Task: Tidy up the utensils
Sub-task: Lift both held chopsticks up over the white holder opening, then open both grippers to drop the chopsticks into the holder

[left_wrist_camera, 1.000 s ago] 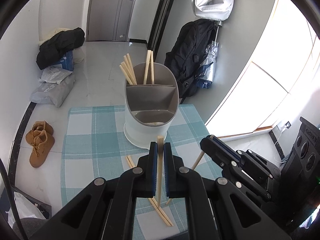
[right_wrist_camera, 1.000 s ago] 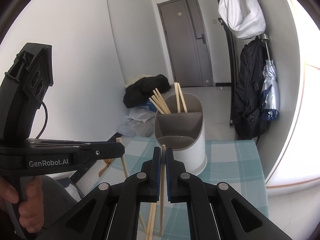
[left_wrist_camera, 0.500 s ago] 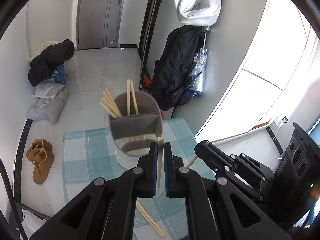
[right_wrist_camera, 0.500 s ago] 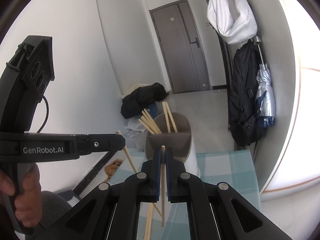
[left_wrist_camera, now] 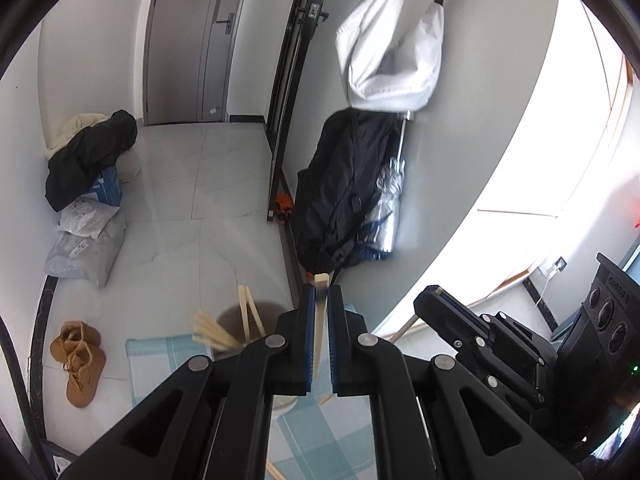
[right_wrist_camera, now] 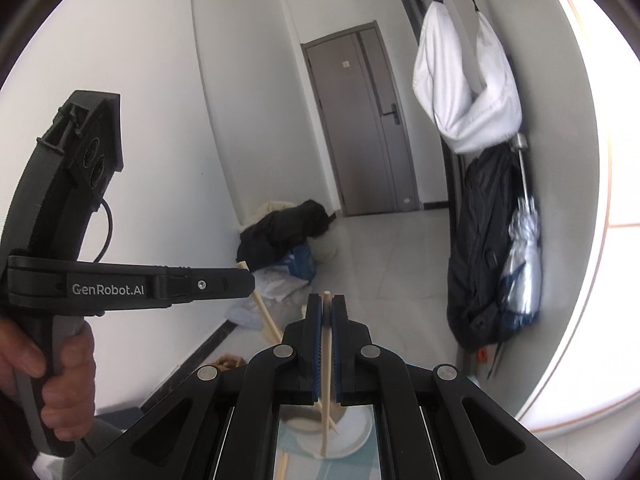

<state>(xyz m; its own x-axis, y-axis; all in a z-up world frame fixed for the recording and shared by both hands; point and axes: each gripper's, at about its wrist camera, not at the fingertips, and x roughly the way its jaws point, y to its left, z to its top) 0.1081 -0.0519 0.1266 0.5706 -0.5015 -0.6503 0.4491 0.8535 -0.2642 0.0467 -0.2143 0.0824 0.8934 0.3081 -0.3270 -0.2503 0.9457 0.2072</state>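
Utensil holder [left_wrist_camera: 240,320] sat low and near in both views, under the tools, chopsticks [left_wrist_camera: 216,334] already standing in it. Each tool was clenched on one chopstick: left tool [left_wrist_camera: 319,320] held its stick [left_wrist_camera: 320,312] upright, right tool [right_wrist_camera: 327,320] likewise [right_wrist_camera: 326,360]. Both sticks' long axes ran roughly vertical, lower ends above the holder [right_wrist_camera: 332,432]. Neither hand looked clearly nearer; next move was probably straight down.

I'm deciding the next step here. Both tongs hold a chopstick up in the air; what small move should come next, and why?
Probably lower the left tongs so their pale wooden chopstick tips into the grey-and-white utensil holder just below. Those tongs are shut on the chopstick, and other chopsticks already stand in the holder. The right tongs, gripping a second chopstick, could follow.
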